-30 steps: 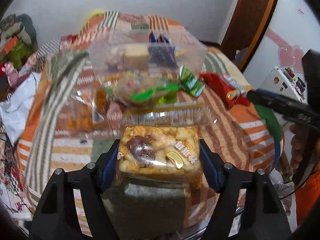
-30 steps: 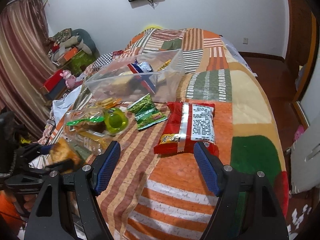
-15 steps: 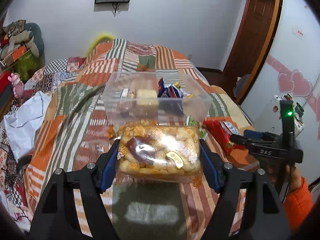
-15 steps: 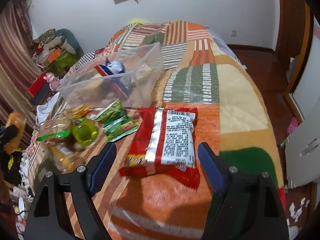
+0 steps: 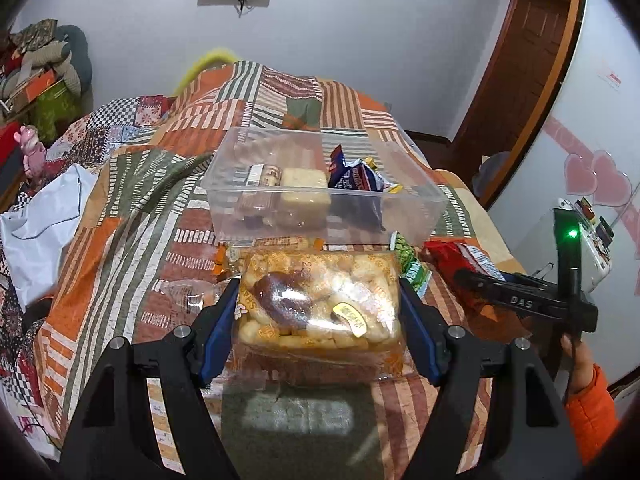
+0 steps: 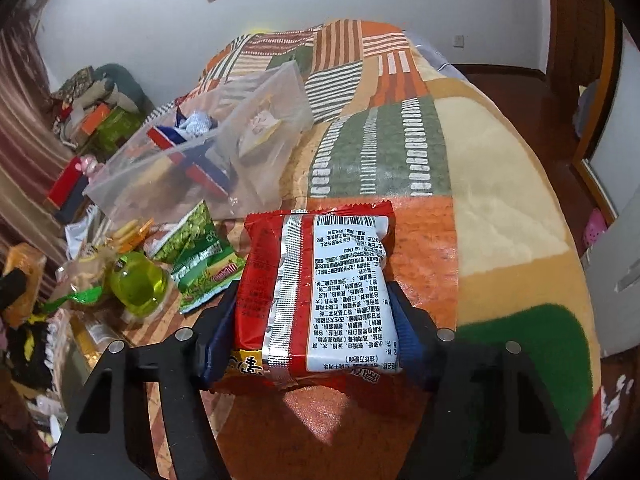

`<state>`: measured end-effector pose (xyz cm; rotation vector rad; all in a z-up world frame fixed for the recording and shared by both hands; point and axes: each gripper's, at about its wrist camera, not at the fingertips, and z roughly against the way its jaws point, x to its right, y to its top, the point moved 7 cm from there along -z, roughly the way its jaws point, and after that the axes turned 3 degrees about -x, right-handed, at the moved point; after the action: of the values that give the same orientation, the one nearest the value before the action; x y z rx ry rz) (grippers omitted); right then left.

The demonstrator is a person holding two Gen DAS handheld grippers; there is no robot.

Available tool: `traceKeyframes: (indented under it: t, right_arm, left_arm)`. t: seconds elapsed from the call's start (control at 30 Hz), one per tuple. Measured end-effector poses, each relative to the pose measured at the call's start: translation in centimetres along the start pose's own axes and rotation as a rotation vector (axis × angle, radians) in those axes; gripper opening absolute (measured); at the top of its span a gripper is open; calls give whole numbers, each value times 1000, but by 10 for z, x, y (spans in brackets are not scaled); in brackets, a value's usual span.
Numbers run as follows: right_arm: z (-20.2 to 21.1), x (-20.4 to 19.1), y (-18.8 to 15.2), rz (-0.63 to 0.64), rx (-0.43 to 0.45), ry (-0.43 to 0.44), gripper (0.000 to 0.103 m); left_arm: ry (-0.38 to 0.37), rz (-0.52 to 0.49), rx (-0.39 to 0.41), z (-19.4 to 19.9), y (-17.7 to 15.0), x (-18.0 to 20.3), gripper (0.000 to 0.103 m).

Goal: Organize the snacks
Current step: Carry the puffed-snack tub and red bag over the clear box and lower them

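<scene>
My left gripper (image 5: 319, 316) is shut on a clear bag of yellow puffed snacks (image 5: 320, 300) and holds it above the bed, short of the clear plastic bin (image 5: 320, 216). The bin holds a biscuit block (image 5: 306, 182), a small wrapped cake and a blue packet (image 5: 354, 176). My right gripper (image 6: 316, 328) has closed around a red snack packet (image 6: 316, 288) lying label up on the blanket; its pads touch both sides. The bin also shows in the right wrist view (image 6: 168, 176), to the upper left.
Green pea packets (image 6: 196, 252), a yellow-green jelly cup (image 6: 138, 280) and other wrapped snacks lie left of the red packet. The patchwork blanket (image 6: 440, 160) covers the bed. A white bag (image 5: 40, 216) lies at the left, a fridge (image 5: 600, 160) at the right.
My left gripper has lifted the puffed snack bag and tilted up toward the bin. My right gripper has moved forward over the red packet and closed on it.
</scene>
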<state>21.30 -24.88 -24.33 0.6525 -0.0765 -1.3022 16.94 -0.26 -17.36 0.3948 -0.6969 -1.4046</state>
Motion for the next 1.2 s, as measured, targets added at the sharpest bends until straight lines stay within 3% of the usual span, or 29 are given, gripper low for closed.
traceKeyframes:
  t: [0.2, 0.63, 1.03, 1.2]
  right_arm:
    - [20, -3, 2, 29, 57, -28, 64]
    - [66, -40, 56, 100, 228, 15, 64]
    - [55, -72, 85, 132, 276, 67, 64]
    - [41, -77, 98, 134, 265, 75, 64]
  left_arm:
    - [12, 6, 19, 2, 8, -6, 73]
    - [57, 16, 77, 11, 43, -20, 73]
    - [116, 46, 109, -11, 91, -43, 73]
    - [97, 76, 80, -31, 101, -51, 73]
